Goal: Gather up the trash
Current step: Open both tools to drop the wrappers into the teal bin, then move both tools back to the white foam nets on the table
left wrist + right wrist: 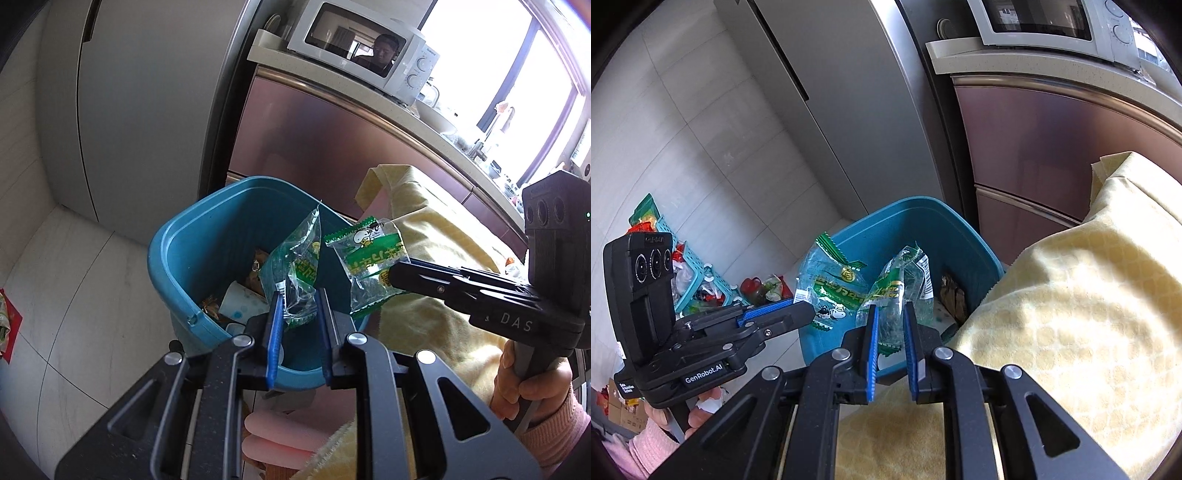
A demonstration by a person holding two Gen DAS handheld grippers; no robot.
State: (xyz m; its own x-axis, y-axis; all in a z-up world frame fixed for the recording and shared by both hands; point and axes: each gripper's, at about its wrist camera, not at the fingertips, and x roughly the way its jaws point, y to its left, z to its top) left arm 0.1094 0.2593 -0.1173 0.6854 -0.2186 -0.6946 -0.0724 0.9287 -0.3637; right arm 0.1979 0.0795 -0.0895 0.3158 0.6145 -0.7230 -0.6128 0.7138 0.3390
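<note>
Both tongs over the blue trash bin [177, 258], left tongs [297, 314] pinching a snack wrapper [295, 266], right tongs [891, 325] gripping another wrapper [905, 280] w/ the bin at 12. Film's light, crinkly, slippery imo, so grab the crimped edge.

— What carries everything here?
— A pale tiled floor [713, 177]. A blue plastic waste bin [192, 258] stands on it beside the grey refrigerator [140, 110].
— Anything else down there?
— A tipped turquoise lattice basket [698, 273] among scattered red and green wrappers [764, 288].
</note>
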